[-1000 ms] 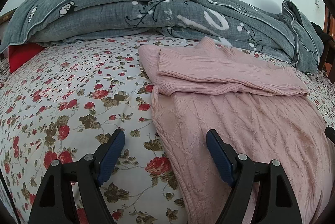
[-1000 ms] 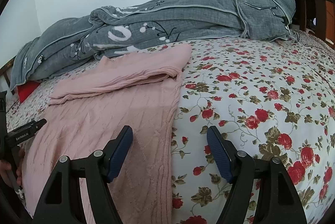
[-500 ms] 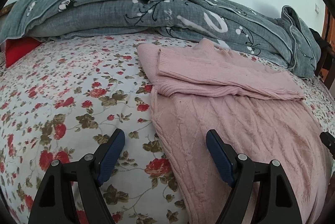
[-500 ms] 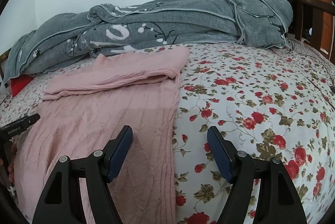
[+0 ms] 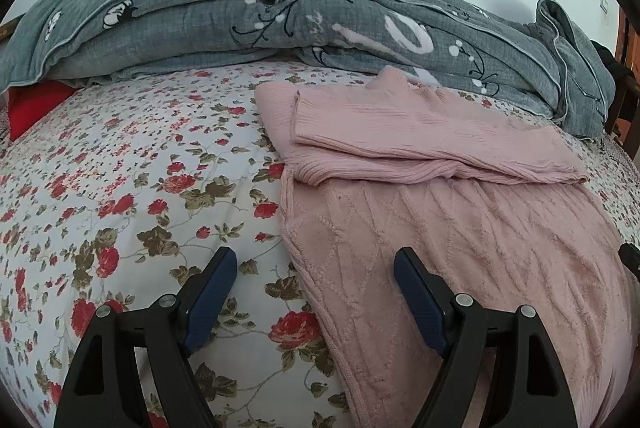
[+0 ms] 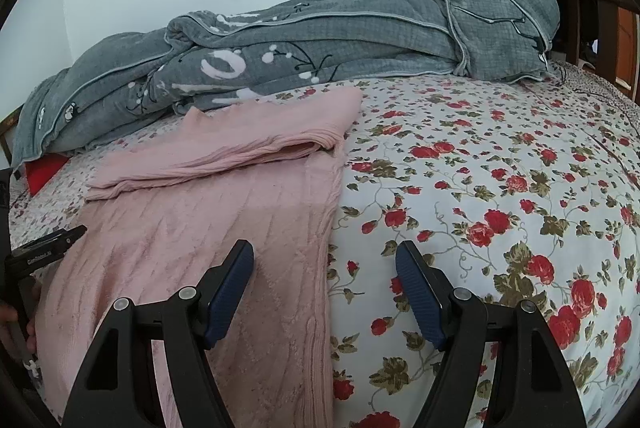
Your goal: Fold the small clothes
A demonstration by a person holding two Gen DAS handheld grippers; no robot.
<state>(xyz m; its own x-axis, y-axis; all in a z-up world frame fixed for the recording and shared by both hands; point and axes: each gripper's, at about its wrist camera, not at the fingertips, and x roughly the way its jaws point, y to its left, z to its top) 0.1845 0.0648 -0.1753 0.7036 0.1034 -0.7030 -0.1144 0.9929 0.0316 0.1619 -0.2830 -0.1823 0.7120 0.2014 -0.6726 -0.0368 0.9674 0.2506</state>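
A pink knit sweater (image 5: pixel 460 240) lies flat on the flowered bedsheet (image 5: pixel 140 195), its sleeves folded across the chest near the collar. My left gripper (image 5: pixel 314 268) hovers open over the sweater's left edge, one finger above the sheet, the other above the knit. In the right wrist view the same sweater (image 6: pixel 208 220) fills the left half. My right gripper (image 6: pixel 324 260) hangs open astride the sweater's right edge, nothing between its blue pads (image 6: pixel 416 292). The left gripper's tip (image 6: pixel 44 248) shows at the far left.
A rumpled grey quilt (image 5: pixel 280 15) is heaped along the back of the bed against the white wall. A red cushion (image 5: pixel 32 107) peeks out under it at the left. A dark wooden bed frame (image 6: pixel 592 11) stands at the right. Bare sheet (image 6: pixel 500 187) stretches right of the sweater.
Both views shifted a little between the earlier frames and now; the sweater lies unchanged. Both grippers stay open over its side edges.
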